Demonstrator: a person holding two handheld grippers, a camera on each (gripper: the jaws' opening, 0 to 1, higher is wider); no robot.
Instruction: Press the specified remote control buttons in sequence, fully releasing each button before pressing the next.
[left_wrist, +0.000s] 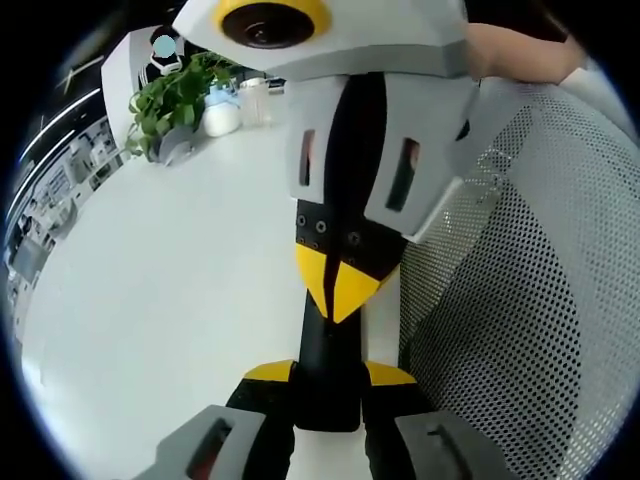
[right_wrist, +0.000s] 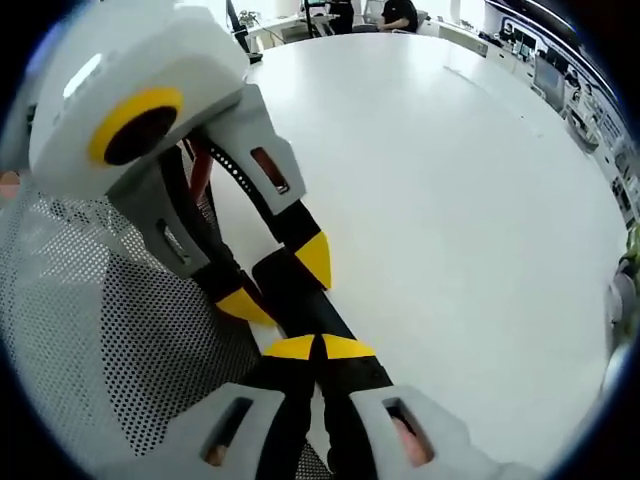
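At six o'clock in the left gripper view, my left hand-held gripper (left_wrist: 330, 374) has its yellow tips clamped on either side of the remote control (left_wrist: 322, 345), a slim black bar held just above the white desk (left_wrist: 180, 300), beside the mesh chair (left_wrist: 520, 300) at three o'clock. I judge the remote light, stiff and smooth-sided, so it could twist or slide under a press. A grip across its long edges, clear of the buttons, looks right to me. From twelve o'clock my right hand-held gripper (left_wrist: 345, 285) comes down with its jaws closed together into one point. That point rests on or just over the remote's face, and I cannot tell whether it is pressing. A potted plant (left_wrist: 175, 100) stands at eleven o'clock.
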